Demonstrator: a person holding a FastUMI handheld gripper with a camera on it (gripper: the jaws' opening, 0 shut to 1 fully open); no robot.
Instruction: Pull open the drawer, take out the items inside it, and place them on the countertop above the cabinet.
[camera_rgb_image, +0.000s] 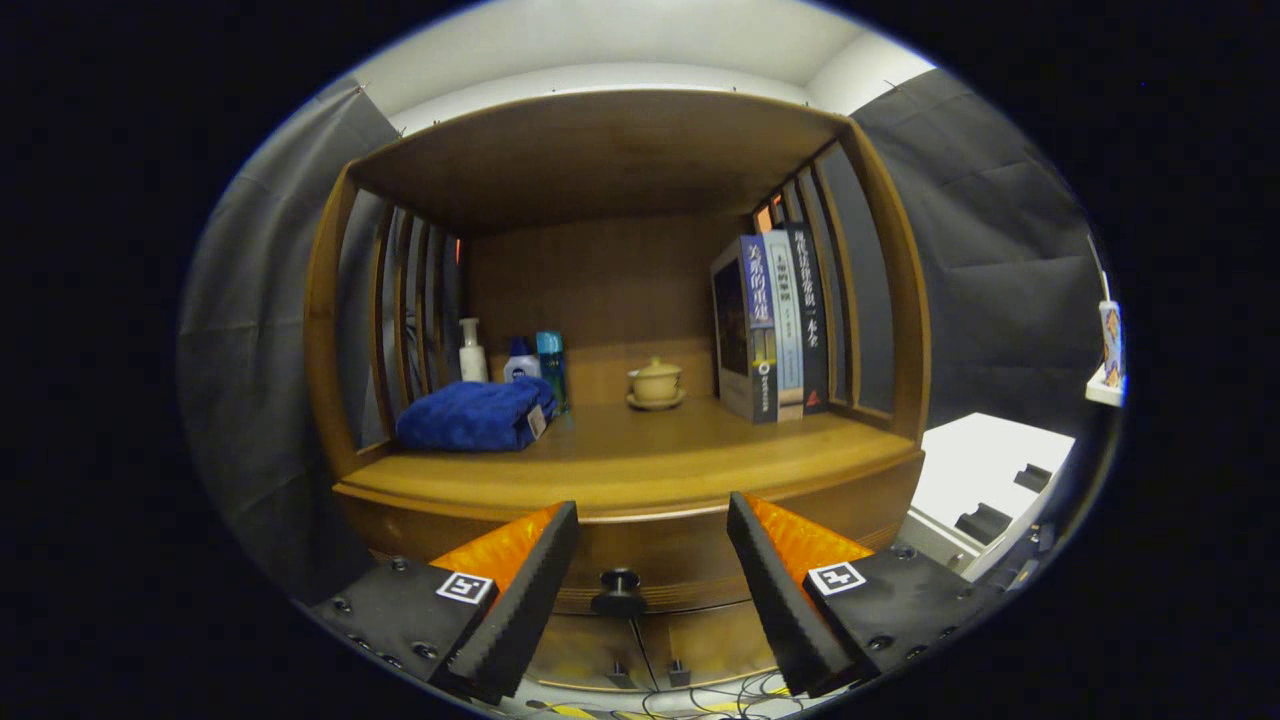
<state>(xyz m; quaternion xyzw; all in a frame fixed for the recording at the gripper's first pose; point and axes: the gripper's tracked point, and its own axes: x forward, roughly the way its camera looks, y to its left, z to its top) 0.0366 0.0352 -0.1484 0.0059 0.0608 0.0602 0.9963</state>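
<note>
A wooden cabinet stands ahead of me, with its closed drawer front (650, 555) just under the countertop (640, 455). A dark round knob (619, 590) sits on the drawer, between my two fingers and a little beyond them. My gripper (652, 525) is open, with nothing between its fingers. The inside of the drawer is hidden.
On the countertop lie a folded blue towel (475, 415), three small bottles (515, 355) behind it, a lidded yellow cup on a saucer (655, 383) and upright books (775, 325) at the right. Slatted sides and a wooden roof enclose it. A white unit (985, 480) stands right; cables (690, 700) lie below.
</note>
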